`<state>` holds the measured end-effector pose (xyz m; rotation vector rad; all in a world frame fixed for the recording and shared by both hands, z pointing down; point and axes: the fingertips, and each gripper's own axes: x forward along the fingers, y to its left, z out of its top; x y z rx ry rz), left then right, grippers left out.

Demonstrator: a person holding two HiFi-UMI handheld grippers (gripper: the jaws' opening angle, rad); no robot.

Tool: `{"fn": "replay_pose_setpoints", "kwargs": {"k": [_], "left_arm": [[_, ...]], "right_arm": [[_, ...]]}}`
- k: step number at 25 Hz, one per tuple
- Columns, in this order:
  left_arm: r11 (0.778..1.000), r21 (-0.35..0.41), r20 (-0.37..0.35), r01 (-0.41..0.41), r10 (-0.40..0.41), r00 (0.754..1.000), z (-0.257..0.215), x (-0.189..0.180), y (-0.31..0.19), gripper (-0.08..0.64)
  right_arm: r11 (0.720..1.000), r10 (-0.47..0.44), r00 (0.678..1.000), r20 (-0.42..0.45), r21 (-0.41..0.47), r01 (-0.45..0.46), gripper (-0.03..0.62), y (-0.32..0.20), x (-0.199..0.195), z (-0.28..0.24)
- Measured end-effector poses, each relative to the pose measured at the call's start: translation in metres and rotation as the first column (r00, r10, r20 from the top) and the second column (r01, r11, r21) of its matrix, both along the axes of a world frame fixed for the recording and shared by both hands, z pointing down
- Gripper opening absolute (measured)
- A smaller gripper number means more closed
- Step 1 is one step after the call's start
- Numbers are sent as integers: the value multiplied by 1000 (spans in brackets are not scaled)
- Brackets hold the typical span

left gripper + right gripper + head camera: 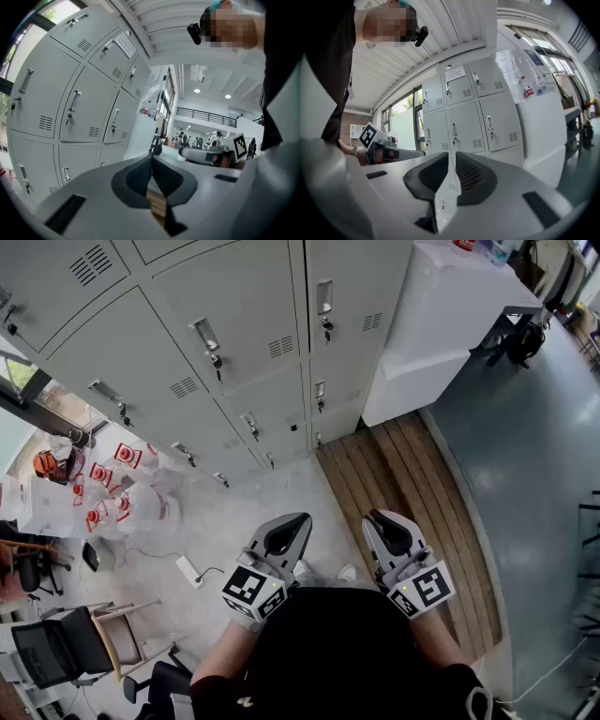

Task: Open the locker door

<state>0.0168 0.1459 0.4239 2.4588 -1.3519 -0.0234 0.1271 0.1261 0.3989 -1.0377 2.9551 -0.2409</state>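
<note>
A bank of grey lockers fills the top of the head view, every door closed, each with a metal handle and a key below it. Both grippers are held low near the person's body, well short of the lockers. My left gripper is shut with nothing between its jaws, and so is my right gripper. The left gripper view has the lockers off to the left of its closed jaws. In the right gripper view the lockers stand straight ahead beyond the closed jaws.
A tall white cabinet stands right of the lockers, over a strip of wooden flooring. White bags with red labels, a power strip and a chair lie on the floor at the left.
</note>
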Motion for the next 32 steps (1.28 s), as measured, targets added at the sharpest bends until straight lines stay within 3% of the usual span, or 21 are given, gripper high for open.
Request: {"fn": "replay_pose_setpoints", "kwargs": {"k": [13, 23, 32], "left_arm": [[999, 28, -30, -31, 32, 999, 2, -69, 5, 23], [1000, -1, -49, 1, -1, 999, 14, -90, -9, 23], [997, -19, -14, 75, -75, 997, 17, -99, -66, 23]], "right_arm": [[1000, 11, 1000, -25, 8, -11, 63, 3, -71, -4], [998, 57, 997, -42, 13, -57, 63, -30, -75, -5], [999, 50, 997, -57, 14, -49, 63, -108, -71, 7]]}}
